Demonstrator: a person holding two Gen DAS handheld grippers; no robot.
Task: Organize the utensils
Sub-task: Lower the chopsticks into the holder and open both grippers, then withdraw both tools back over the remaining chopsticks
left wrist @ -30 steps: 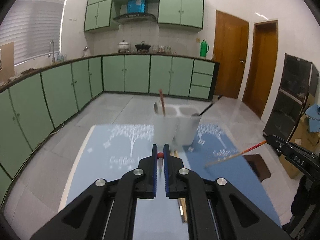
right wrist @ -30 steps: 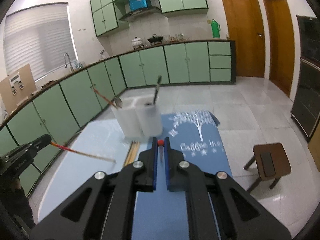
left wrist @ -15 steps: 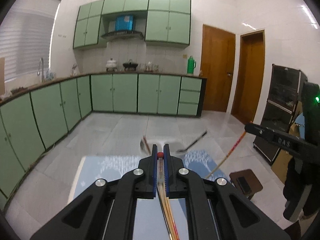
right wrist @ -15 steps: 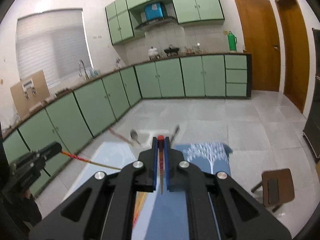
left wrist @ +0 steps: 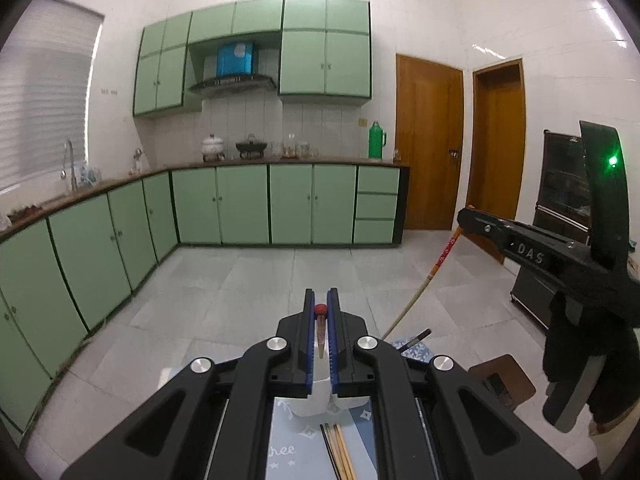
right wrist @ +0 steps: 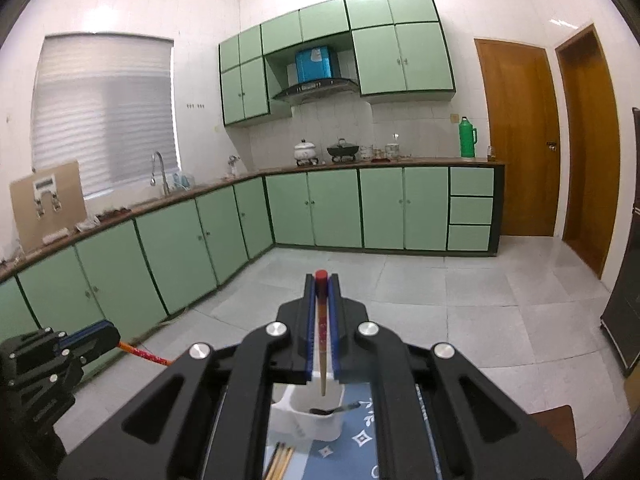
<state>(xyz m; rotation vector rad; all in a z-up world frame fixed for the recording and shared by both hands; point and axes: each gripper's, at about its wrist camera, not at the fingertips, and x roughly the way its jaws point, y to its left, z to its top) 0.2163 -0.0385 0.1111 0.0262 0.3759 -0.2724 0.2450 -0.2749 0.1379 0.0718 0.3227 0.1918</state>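
Where tool [right wrist: 321,280] pinches: chopstick [right wrist: 322,344] between.

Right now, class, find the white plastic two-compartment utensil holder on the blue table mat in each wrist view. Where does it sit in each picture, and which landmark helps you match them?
Left wrist view: the white plastic utensil holder shows low at centre, mostly hidden behind the tool's jaws.
Right wrist view: the holder sits low at centre, below the tool.
Shared landmark: the green thermos flask on the counter.
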